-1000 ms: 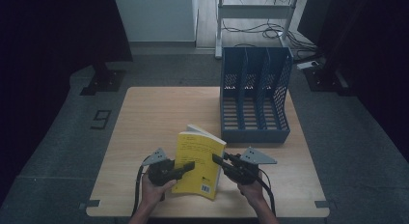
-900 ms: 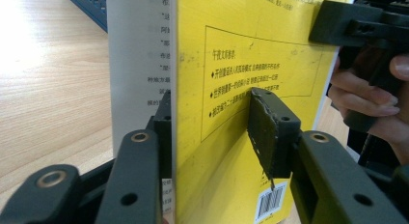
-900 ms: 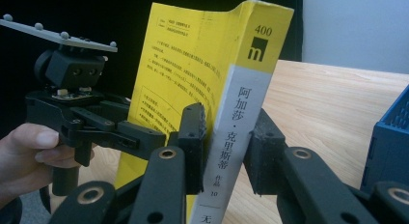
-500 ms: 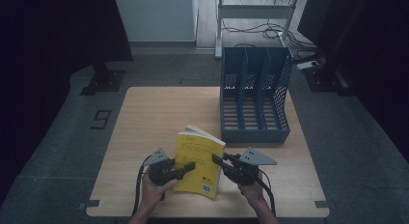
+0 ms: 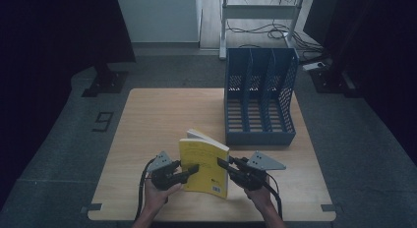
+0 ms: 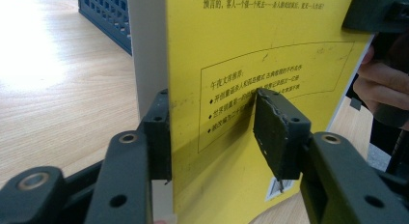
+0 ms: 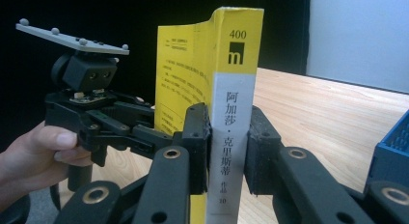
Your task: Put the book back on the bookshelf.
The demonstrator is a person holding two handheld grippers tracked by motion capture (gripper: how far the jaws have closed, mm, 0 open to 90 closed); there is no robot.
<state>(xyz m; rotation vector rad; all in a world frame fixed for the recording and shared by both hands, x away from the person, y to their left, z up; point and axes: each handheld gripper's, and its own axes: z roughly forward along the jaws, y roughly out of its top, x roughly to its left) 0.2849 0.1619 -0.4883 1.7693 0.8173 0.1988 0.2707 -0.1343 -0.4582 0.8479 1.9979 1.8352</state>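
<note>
A yellow paperback (image 5: 204,161) stands upright on the wooden table (image 5: 157,115), near its front edge, between my two grippers. In the right gripper view my right gripper (image 7: 229,147) is shut on the book (image 7: 236,89), with both pads pressed against its white and yellow spine. The left gripper (image 5: 194,169) straddles the book's opposite edge. Its jaws have just been opening: in the left gripper view one pad (image 6: 277,132) stands clear of the yellow back cover (image 6: 251,55), so the left gripper (image 6: 212,132) is open around the book.
A blue three-slot file rack (image 5: 259,98) stands on the table's far right, its open slots facing the book. Bare wood lies to the left and behind the book. Dark floor, a metal stand and cables surround the table.
</note>
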